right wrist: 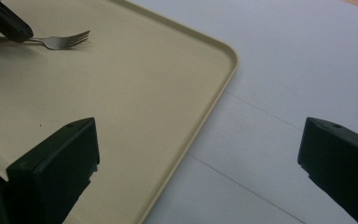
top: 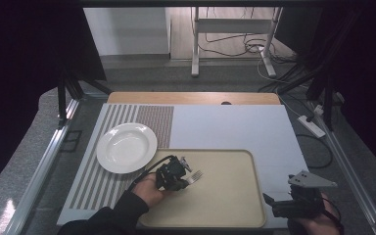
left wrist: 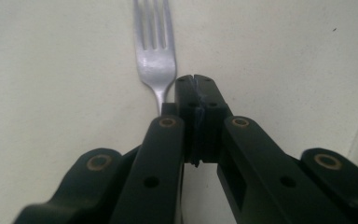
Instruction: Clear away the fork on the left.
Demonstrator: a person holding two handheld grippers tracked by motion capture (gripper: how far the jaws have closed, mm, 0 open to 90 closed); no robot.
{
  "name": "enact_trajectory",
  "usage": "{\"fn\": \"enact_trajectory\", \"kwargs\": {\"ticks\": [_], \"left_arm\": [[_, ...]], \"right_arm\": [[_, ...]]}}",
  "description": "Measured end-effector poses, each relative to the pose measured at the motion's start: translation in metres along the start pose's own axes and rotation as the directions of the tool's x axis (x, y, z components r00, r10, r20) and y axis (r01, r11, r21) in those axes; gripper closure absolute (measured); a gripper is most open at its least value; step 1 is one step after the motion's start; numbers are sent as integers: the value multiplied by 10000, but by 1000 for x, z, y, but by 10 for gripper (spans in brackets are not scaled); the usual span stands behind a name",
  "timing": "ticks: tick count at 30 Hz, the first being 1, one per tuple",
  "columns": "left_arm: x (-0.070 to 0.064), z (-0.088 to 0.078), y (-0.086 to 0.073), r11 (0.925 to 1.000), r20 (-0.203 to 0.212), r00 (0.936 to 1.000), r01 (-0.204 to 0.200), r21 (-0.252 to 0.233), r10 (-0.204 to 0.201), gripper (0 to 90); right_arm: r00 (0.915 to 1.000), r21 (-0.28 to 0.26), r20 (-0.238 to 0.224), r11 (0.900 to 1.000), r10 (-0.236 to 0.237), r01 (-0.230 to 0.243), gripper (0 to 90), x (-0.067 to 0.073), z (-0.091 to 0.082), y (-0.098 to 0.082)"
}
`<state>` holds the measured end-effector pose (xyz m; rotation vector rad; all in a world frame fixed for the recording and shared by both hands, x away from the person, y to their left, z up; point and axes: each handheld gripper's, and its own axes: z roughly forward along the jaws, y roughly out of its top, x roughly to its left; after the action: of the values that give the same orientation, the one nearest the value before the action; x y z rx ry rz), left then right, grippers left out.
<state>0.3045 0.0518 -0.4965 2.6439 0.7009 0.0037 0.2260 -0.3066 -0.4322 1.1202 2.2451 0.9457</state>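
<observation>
A metal fork (top: 196,176) lies low over the beige tray (top: 225,200), tines toward the right. My left gripper (top: 185,179) is shut on the fork's handle near the neck. In the left gripper view the jaws are pressed together, the left gripper (left wrist: 196,81) covers the handle, and the fork's head (left wrist: 154,51) sticks out ahead, slightly left of the seam. The right gripper view shows the fork (right wrist: 60,41) and the left gripper's tip (right wrist: 9,25) at the tray's far left. My right gripper (top: 276,204) is open and empty off the tray's right rim (right wrist: 214,88), with the right gripper (right wrist: 196,163) wide apart.
A white plate (top: 126,147) sits on a striped placemat (top: 90,188) left of the tray. The tray rests on a white board (top: 235,127) over a wooden table. Metal rails run along both sides; cables and a stand are beyond the far edge.
</observation>
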Motion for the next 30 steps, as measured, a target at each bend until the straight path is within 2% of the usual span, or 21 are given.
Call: {"fn": "enact_trajectory", "kwargs": {"ticks": [3, 4, 7, 10, 12, 15, 23, 30], "left_arm": [[3, 8, -1, 9995, -21, 10000, -35, 311, 36, 885], [5, 8, -1, 9997, 94, 9999, 102, 203, -104, 885], [10, 7, -3, 9995, -88, 9996, 274, 150, -273, 885], [18, 7, -6, 9980, 32, 9980, 629, 40, -629, 885], [23, 5, -8, 9966, -90, 9965, 826, 14, -826, 885], [31, 2, -13, 9937, -286, 9933, 1121, 19, -1120, 885], [50, -3, -24, 9827, -438, 9818, 1847, -103, -1850, 885], [62, -8, -33, 9764, -518, 9751, 2156, -89, -2158, 884]], "right_arm": [[10000, -4, -2, 10000, -5, 5, 0, 0, 0, 0], [10000, 1, -3, 10000, -12, 12, 0, 0, 0, 0], [10000, -2, -11, 10000, -6, 6, 0, 0, 0, 0], [10000, -6, -19, 10000, -1, 1, 0, 0, 0, 0], [10000, -2, -17, 10000, -9, 9, 0, 0, 0, 0], [10000, 0, -23, 10000, -15, 15, 0, 0, 0, 0], [10000, 8, -26, 10000, -29, 29, 0, 0, 0, 0], [10000, 13, -23, 10000, -25, 25, 0, 0, 0, 0]]}}
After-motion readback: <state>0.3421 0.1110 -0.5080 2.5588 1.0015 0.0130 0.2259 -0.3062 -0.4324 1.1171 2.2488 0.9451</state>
